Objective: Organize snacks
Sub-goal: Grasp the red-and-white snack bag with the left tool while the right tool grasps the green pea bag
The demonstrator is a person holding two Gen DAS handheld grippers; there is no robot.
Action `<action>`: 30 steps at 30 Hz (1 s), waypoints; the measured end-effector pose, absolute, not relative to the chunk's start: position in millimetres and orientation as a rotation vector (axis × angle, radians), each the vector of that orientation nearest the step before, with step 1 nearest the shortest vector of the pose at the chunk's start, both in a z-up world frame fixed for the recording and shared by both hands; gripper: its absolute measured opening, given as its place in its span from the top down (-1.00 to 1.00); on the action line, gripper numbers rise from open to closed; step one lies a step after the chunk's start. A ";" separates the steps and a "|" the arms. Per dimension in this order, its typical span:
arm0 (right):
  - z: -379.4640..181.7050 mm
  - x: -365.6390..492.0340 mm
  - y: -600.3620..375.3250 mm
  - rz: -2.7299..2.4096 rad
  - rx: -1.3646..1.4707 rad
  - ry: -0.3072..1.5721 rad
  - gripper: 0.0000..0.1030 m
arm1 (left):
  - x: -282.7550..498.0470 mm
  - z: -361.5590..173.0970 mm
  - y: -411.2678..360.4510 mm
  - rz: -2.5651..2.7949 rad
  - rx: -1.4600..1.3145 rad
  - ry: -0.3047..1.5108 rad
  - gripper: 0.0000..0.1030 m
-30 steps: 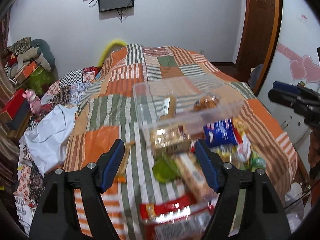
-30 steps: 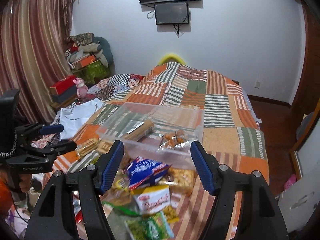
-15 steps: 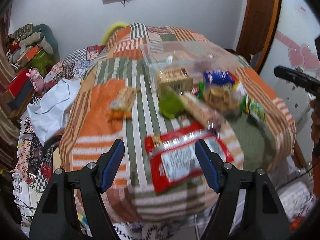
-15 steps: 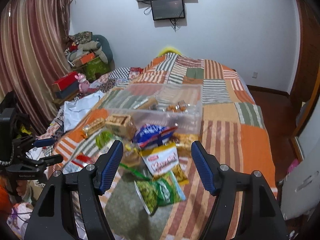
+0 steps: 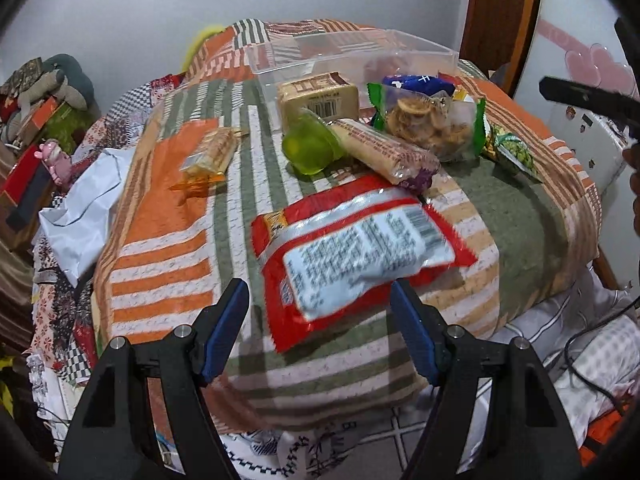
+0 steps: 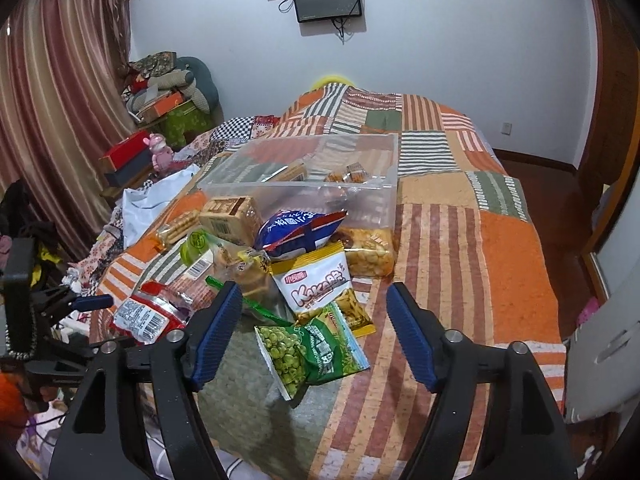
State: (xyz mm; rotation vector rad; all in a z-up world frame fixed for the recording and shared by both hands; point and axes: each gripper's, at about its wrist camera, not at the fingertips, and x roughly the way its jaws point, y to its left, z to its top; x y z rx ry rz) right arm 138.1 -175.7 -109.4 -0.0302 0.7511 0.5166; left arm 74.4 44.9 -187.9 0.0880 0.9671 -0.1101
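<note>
A heap of snack packets lies on the patchwork bedspread [image 5: 160, 248] in front of a clear plastic bin [image 6: 304, 184] that holds a few snacks. My left gripper [image 5: 320, 332] hangs open just over the near end of a red packet [image 5: 352, 248], whose white label faces up; the pads do not touch it. A green jelly cup [image 5: 310, 146] and a long biscuit pack [image 5: 384, 152] lie beyond. My right gripper [image 6: 312, 332] has its jaws opening over a green pea packet [image 6: 312, 352], which lies between the fingers untouched. A white Kakaa bag [image 6: 316, 280] and a blue bag [image 6: 300, 234] sit behind it.
The bed's near edge drops off just below both grippers. A loose orange biscuit pack [image 5: 210, 156] lies apart at the left. Clutter, a white cloth [image 6: 156, 204] and a curtain [image 6: 60, 120] fill the left side. A door [image 5: 500, 12] stands at the right.
Both grippers sank and tipped downward toward the near end of the bed. The left came over the red packet, the right over the green pea packet, its jaws slightly wider.
</note>
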 end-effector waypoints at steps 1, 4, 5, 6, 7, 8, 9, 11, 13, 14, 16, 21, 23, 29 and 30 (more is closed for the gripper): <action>-111.3 138.1 -175.7 0.519 -0.029 0.756 -0.44 | 76.6 -187.2 45.5 -0.111 0.087 0.964 -0.41; -117.1 138.8 -174.9 0.515 -0.029 0.773 -0.44 | 86.0 -184.9 46.1 -0.111 0.081 0.948 -0.41; -118.7 139.2 -174.9 0.517 -0.028 0.779 -0.44 | 90.3 -184.1 46.2 -0.119 0.079 0.945 -0.41; -120.8 139.8 -174.9 0.519 -0.026 0.788 -0.44 | 93.7 -183.9 46.4 -0.122 0.079 0.945 -0.42; -124.2 140.7 -175.1 0.523 -0.022 0.801 -0.44 | 97.6 -183.9 46.1 -0.128 0.082 0.945 -0.43; -126.3 141.0 -175.1 0.526 -0.019 0.811 -0.44 | 103.0 -184.1 45.6 -0.133 0.086 0.946 -0.51; -128.9 140.9 -175.1 0.528 -0.019 0.819 -0.44 | 106.5 -184.0 45.1 -0.133 0.088 0.943 -0.56; -132.0 140.0 -174.3 0.529 -0.021 0.827 -0.44 | 114.2 -182.3 43.5 -0.146 0.094 0.926 -0.57; -134.1 140.2 -173.8 0.532 -0.019 0.835 -0.44 | 122.2 -181.6 43.4 -0.158 0.085 0.921 -0.61; -135.5 140.7 -173.7 0.534 -0.018 0.841 -0.44 | 126.2 -181.4 43.0 -0.180 0.073 0.919 -0.62; -137.7 141.8 -173.5 0.537 -0.013 0.853 -0.44 | 134.8 -183.7 41.3 -0.224 0.067 0.930 -0.63; -139.0 141.8 -174.5 0.540 -0.006 0.862 -0.44 | 148.5 -193.2 48.0 -0.247 0.022 0.964 -0.86; -140.0 142.4 -175.3 0.539 -0.007 0.865 -0.44 | 147.7 -195.6 54.9 -0.246 -0.017 0.979 -0.86; -143.2 145.9 -178.0 0.536 0.009 0.878 -0.44 | 123.9 -194.0 66.0 -0.211 -0.037 0.981 -0.79; -143.7 145.7 -178.2 0.536 0.008 0.879 -0.44 | 119.5 -193.8 64.2 -0.224 -0.041 0.983 -0.79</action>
